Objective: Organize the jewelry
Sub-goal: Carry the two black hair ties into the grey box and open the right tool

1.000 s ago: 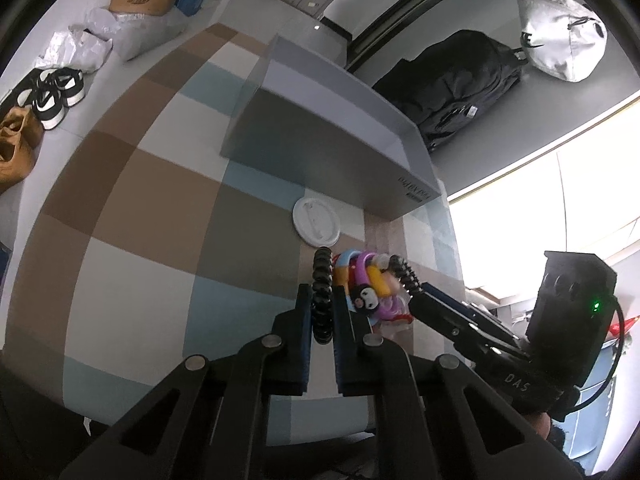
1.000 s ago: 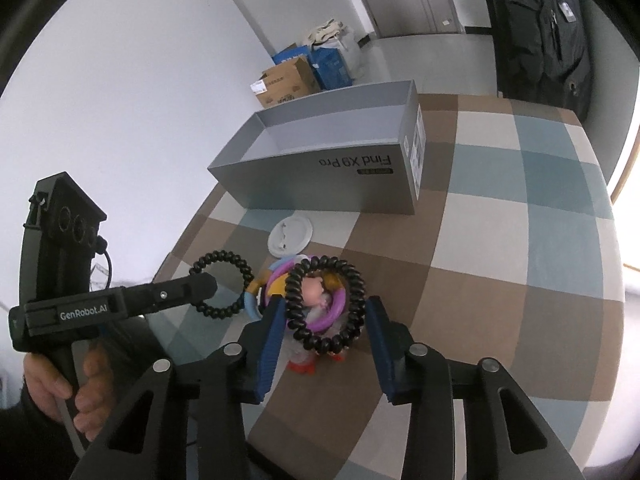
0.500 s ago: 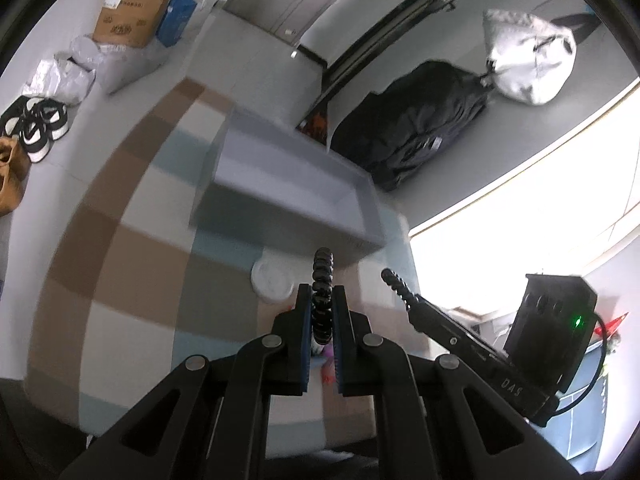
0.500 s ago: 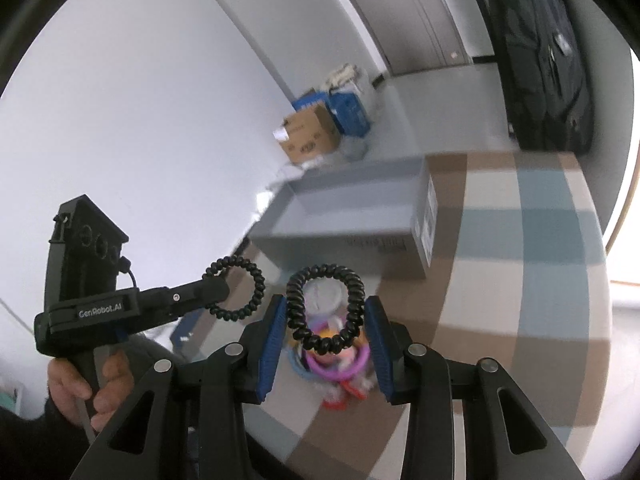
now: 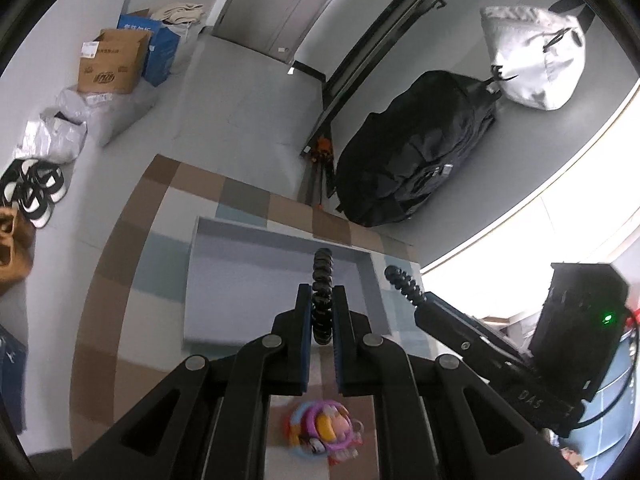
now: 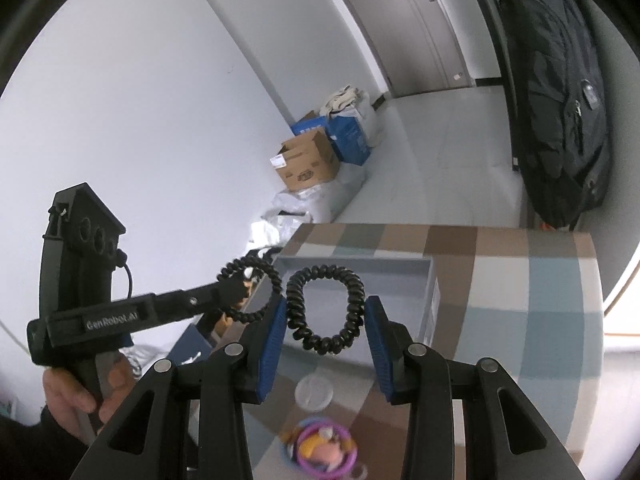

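We see a desk (image 6: 552, 304) covered in a checked pattern of brown, beige, white and pale blue squares. On it, toward its far side, lies an open, shallow grey box (image 5: 260, 280) whose inside looks bare where it shows. Nearer to us, a small white round lid (image 6: 314, 394) rests flat on the desk, and just in front of it sits a blurred cluster of colourful rings and trinkets (image 6: 322, 450), pink, purple and yellow, which we cannot make out singly.
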Available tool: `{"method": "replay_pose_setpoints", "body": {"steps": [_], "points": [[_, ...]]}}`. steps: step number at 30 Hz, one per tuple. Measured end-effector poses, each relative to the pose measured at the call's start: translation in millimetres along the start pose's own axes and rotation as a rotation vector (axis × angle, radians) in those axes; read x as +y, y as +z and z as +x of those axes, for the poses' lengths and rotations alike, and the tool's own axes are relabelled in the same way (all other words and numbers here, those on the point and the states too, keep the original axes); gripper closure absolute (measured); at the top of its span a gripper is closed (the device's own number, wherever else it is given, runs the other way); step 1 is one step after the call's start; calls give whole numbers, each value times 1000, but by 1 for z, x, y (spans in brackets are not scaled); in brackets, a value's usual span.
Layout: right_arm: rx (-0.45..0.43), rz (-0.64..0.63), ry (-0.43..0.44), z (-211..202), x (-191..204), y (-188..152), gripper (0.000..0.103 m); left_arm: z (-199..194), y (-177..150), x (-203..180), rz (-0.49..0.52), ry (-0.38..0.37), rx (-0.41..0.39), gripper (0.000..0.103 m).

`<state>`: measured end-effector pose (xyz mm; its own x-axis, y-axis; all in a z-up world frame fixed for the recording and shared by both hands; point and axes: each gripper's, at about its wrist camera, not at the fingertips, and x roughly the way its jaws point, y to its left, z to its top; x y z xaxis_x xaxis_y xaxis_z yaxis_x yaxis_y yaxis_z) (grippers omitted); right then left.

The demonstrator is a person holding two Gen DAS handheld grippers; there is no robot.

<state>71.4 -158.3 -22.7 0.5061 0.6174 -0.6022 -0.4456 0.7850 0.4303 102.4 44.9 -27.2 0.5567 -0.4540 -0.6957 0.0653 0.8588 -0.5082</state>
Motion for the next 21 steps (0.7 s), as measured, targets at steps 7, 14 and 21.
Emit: {"method": "replay_pose_setpoints", "body": {"steps": [7,14,21], "points": [[33,-17,-16,29,-9,11,65,23,7,1,62,75,-8,98],[71,-25,-34,49,-15,10,63,38,13,7,58,68,25,98],[89,-46,-58,61,-20,6,57,49,14,7,36,15,71,98]]}}
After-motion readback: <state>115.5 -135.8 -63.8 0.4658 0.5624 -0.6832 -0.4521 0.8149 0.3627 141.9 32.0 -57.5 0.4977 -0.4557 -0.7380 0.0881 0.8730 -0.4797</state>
